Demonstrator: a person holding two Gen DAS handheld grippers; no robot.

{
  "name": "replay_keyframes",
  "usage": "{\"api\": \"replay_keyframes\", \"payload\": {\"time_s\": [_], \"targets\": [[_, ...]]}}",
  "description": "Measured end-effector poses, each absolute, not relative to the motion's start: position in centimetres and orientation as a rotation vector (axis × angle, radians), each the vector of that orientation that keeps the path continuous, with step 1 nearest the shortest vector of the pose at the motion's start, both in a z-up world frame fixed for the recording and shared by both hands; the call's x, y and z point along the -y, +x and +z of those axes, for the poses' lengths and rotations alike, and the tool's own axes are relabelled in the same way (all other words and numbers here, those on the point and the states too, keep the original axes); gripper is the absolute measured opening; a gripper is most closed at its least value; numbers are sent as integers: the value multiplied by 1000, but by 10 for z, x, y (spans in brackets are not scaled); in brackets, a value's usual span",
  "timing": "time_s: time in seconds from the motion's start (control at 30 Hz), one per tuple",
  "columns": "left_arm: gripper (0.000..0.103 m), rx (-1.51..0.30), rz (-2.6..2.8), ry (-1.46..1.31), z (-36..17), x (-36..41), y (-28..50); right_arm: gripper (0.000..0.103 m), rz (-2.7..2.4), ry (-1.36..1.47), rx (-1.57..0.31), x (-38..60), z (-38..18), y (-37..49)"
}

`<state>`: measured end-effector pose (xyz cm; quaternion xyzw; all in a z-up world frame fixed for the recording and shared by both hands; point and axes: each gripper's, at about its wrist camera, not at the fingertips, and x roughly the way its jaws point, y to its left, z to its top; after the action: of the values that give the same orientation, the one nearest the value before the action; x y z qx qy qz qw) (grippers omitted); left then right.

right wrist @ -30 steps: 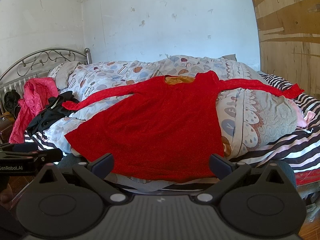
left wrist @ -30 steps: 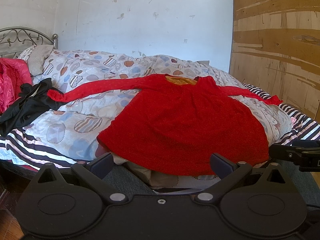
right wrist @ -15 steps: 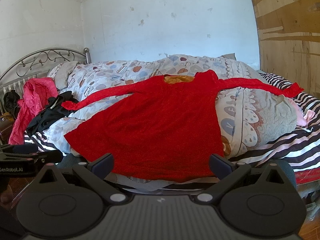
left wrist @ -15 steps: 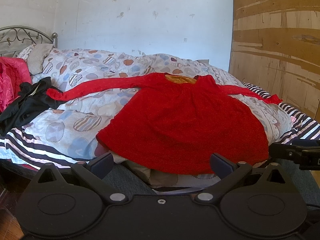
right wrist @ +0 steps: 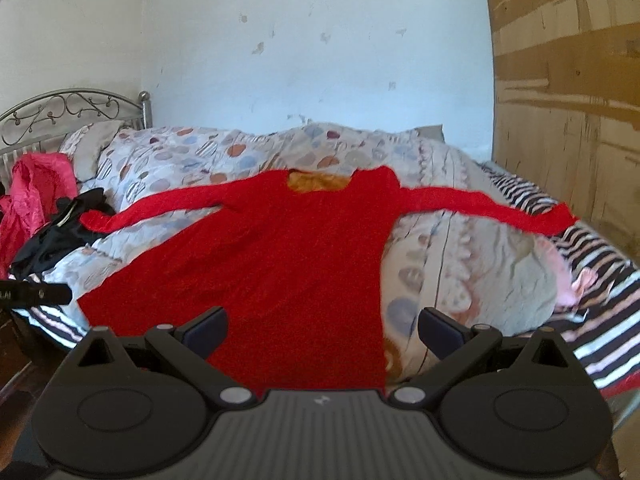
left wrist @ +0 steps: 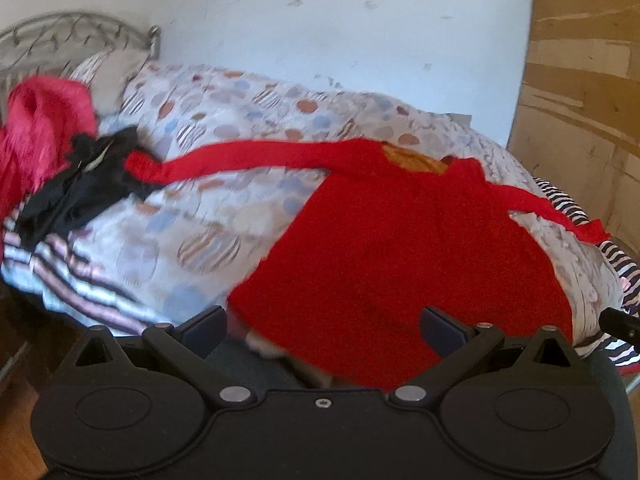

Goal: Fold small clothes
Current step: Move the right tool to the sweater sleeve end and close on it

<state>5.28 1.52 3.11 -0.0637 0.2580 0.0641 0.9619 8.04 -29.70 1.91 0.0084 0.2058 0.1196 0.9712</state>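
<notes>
A small red long-sleeved dress (left wrist: 400, 248) lies spread flat on the bed, sleeves stretched out left and right, with an orange lining at the neck. It also shows in the right wrist view (right wrist: 280, 264). My left gripper (left wrist: 324, 330) is open and empty, just before the hem's left part. My right gripper (right wrist: 322, 330) is open and empty, over the hem's right part. Neither touches the cloth.
The dress lies on a patterned quilt (right wrist: 460, 272) over a striped sheet (right wrist: 600, 288). A black garment (left wrist: 80, 184) and a pink one (left wrist: 36, 128) lie at the left by the metal headboard (right wrist: 72, 108). A wooden panel (right wrist: 568, 100) stands on the right.
Both grippers have moved forward and up toward the dress. The left view has tilted and turned left. The dress has not moved.
</notes>
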Motion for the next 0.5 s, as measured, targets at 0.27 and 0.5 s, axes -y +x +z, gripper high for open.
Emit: {"api": "replay_keyframes", "payload": {"time_s": [0.27,0.5], "targets": [[102,-504,67,-88,56,12,113,103,221,-9,-432,313,25,125],[102,-515,53,-62,66,37,175,103,218,64,-423,348,19,177]]}}
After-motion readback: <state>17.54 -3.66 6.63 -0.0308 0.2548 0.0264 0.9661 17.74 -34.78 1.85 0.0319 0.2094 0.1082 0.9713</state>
